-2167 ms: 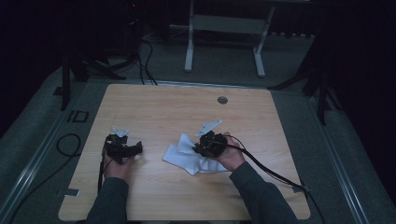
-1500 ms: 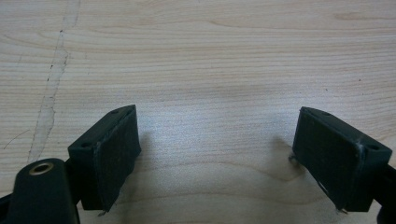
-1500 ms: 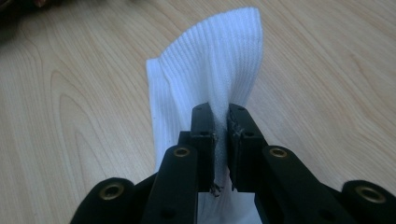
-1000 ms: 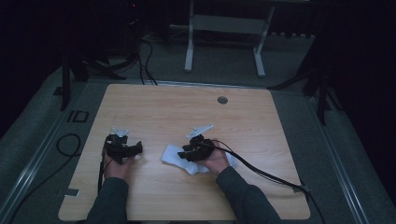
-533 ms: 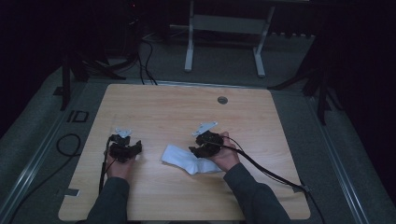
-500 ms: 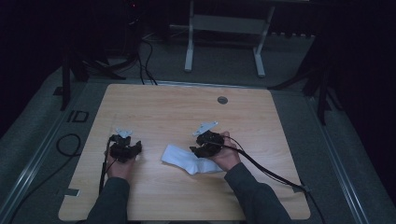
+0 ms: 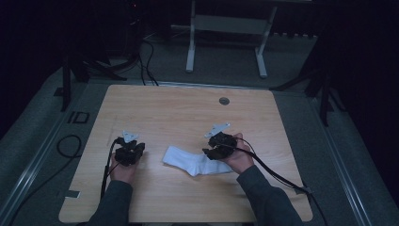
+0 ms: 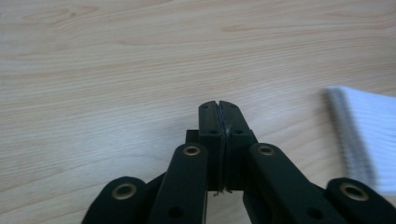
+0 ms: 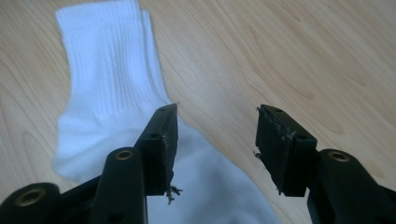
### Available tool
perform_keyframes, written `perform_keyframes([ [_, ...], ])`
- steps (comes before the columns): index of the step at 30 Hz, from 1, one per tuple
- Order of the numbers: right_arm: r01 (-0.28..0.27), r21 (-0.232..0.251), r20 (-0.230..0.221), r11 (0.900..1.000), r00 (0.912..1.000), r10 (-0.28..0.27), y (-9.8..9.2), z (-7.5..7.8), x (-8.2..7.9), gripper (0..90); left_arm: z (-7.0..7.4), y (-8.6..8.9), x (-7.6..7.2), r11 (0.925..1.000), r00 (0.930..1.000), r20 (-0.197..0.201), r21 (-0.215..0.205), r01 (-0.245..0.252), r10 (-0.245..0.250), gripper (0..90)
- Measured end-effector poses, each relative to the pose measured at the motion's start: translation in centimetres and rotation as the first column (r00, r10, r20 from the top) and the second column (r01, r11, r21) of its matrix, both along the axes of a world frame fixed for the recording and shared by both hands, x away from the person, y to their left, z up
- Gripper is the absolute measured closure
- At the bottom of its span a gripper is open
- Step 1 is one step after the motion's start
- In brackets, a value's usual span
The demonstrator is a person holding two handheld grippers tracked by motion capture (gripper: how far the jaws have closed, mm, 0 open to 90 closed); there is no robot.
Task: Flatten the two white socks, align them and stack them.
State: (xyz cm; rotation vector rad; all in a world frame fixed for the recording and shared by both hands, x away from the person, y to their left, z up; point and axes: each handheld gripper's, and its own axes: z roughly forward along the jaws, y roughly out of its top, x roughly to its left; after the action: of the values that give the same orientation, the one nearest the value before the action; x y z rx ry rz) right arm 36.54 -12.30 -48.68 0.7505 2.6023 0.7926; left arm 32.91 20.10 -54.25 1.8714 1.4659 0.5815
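sock point(image 7: 197, 162), white and ribbed, lay flat on the wooden worktop point(image 7: 179, 113), roughly midway between the two hands and towards the person's edge of the board. its ribbed cuff end pointed to the left gripper point(image 7: 130, 151), which sat just beside the sock without touching it; in the left gripper view the cuff point(image 8: 364, 135) showed off to the side of the jaws, apart from them. those jaws had just been closing and were pressed together with nothing between them. the right gripper point(image 7: 217, 146) hung over the foot end of the sock, in the person's right hand point(image 7: 240, 157). in the right gripper view its jaws stood spread wide, one of them above the white fabric point(image 9: 107, 102) and the other above bare wood, neither pinching the sock. a small round grommet point(image 7: 224, 100) sat in the worktop well beyond the sock, near the far edge
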Motion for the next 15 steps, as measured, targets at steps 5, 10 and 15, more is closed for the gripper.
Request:
perform_keyframes([
  [5, 0.022, -0.004, -0.014, 1.000, 0.9997, -0.022, -1.2, 0.2, -0.1, 50.1, 0.6, -0.8, -0.6, 0.9987, 0.9989, 0.027, -0.033, 0.038, -0.038, 89.7],
  [10, 0.047, 0.004, -0.016, 0.999, 0.9988, -0.047, -2.5, 0.2, -0.1, 51.1, 0.7, -1.7, -1.0, 0.9965, 0.9967, 0.038, -0.041, 0.073, -0.071, 89.7],
  [15, 0.073, 0.011, -0.018, 0.997, 0.9972, -0.073, -4.0, 0.1, -0.1, 52.6, 0.7, -2.2, -1.1, 0.9942, 0.9948, 0.045, -0.051, 0.094, -0.092, 89.6],
])
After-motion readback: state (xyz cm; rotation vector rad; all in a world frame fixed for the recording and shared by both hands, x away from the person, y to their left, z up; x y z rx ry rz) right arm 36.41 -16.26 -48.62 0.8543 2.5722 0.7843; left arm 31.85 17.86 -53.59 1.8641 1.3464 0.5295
